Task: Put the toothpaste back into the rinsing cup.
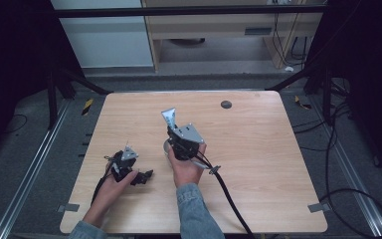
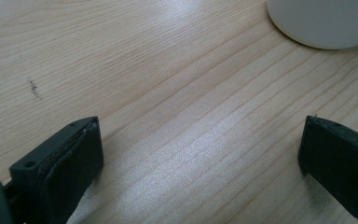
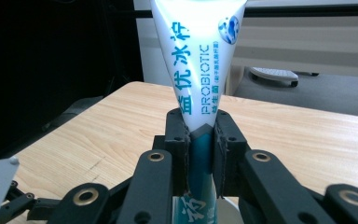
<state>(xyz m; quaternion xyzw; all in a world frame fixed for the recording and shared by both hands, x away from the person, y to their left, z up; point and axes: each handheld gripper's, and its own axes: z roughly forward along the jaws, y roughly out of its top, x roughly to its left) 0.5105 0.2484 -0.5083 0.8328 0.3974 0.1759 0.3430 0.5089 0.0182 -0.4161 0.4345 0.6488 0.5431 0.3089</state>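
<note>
Your right claw (image 3: 200, 140) is clamped on the toothpaste tube (image 3: 198, 56), held upright over the white dish (image 2: 324, 21), while the left claw (image 2: 200, 154) idles wide open and empty on the bench (image 1: 258, 149); squeeze harder and paste may burst, or the slick tube may slip.

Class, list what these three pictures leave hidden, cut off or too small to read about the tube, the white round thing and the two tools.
- Tube: its top runs off the upper edge of the right gripper view; the right tool covers its lower part.
- Tube print: too small to read in the high view.
- White round thing: cut off by the top edge of the left gripper view; what it is cannot be told.
- Left tool: too small and dark in the high view.
</note>
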